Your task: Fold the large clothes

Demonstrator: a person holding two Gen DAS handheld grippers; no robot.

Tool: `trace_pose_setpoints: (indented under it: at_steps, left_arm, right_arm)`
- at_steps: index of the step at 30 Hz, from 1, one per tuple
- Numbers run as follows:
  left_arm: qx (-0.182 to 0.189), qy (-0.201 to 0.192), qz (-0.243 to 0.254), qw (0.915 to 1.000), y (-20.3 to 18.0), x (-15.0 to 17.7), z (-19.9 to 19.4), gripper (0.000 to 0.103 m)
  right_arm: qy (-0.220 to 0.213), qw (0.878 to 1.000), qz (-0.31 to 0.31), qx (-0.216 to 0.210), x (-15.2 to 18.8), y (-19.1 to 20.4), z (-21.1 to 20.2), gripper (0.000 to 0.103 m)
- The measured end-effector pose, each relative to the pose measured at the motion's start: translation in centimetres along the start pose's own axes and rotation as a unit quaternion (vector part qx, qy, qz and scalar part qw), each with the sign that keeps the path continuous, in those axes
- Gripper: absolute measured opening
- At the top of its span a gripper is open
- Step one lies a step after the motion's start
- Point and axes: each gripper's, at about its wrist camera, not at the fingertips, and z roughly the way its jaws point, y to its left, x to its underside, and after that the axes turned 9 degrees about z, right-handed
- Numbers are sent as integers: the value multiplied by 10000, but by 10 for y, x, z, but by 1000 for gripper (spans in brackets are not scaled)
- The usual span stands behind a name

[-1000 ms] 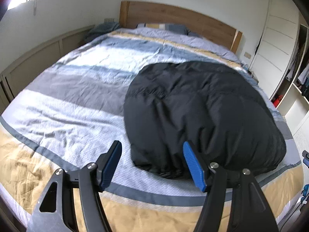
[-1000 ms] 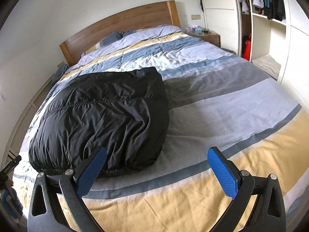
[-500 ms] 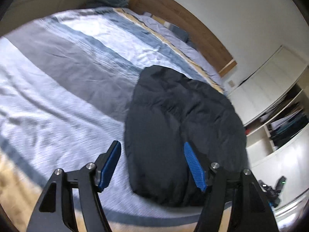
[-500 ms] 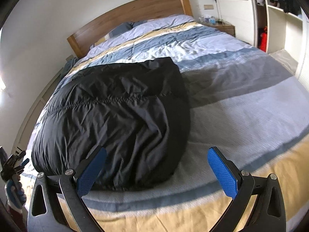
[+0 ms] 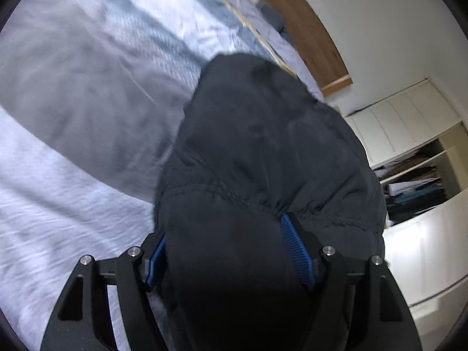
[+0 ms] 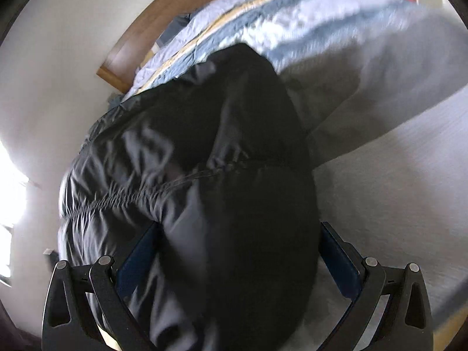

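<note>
Both fisheye views are motion-blurred and bent at their dark round edges. Daylight glares white at the left of the right wrist view; the coat [image 6: 204,175] reads nearly black.

Black hand-held gripper [image 5: 231,251] frames, blue pads, silver screws.

Black jacket [image 5: 263,152]; bedspread [image 5: 87,93] striped grey, white, blue.

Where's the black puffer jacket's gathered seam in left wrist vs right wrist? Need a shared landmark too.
Left wrist: gathered seam crosses the black puffer jacket at centre, just above the claw.
Right wrist: seam runs diagonally, left of centre.
Shared landmark: wooden headboard, top right in left wrist, upper left in right wrist.
</note>
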Motion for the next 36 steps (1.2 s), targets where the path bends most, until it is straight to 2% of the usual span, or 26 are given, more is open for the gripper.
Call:
trace_pose_setpoints:
  at_steps: [5, 7, 10, 13, 16, 17, 18, 19, 20, 21, 22, 25, 30, 36]
  left_arm:
    - [644, 201, -336, 9972, 18, -2, 25, 80]
    - [923, 208, -588, 9938, 20, 2, 33, 83]
    - [1249, 316, -911, 9875, 15, 3, 48, 85]
    - [1269, 397, -890, 9871, 9, 2, 57, 87]
    - [903, 335, -823, 9919, -5, 2, 61, 85]
    - [821, 305, -840, 9926, -10, 2, 62, 78]
    - [785, 268, -870, 9928, -16, 3, 63, 59]
    - [756, 240, -873, 9930, -27, 2, 62, 51]
    - [695, 222, -810, 9940, -37, 1, 61, 39]
    - [652, 208, -725, 9950, -46, -1, 59, 30]
    - [631, 173, -573, 9962, -63, -6, 56, 27]
    - [804, -17, -234, 9965, -103, -18, 46, 19]
    - [1193, -373, 150, 9920, -163, -34, 23, 16]
    - [1664, -881, 247, 9818, -200, -46, -41, 16]
  right_arm:
    - [369, 9972, 167, -633, -6, -22, 25, 103]
    - [481, 9958, 80, -778, -5, -19, 33, 103]
    - [939, 9867, 64, -1323, -3, -6, 52, 103]
    - [1033, 9848, 4, -1393, 2, -1, 61, 103]
    - [984, 9859, 119, -1352, 1, -4, 65, 103]
    - [999, 9862, 146, -1316, 1, -2, 66, 103]
    - [1037, 9860, 163, -1296, 2, 1, 66, 103]
    - [1027, 9863, 184, -1278, 4, 3, 64, 102]
    - [1000, 9865, 213, -1281, 5, 7, 62, 98]
    - [981, 9858, 226, -1347, 6, 10, 59, 84]
    - [931, 9851, 213, -1429, 6, 16, 55, 69]
    - [787, 9848, -133, -1543, 2, 45, 37, 45]
    - [505, 9826, -929, -1528, 3, 107, -2, 33]
    - [20, 9700, -1299, -2056, 3, 150, -75, 29]
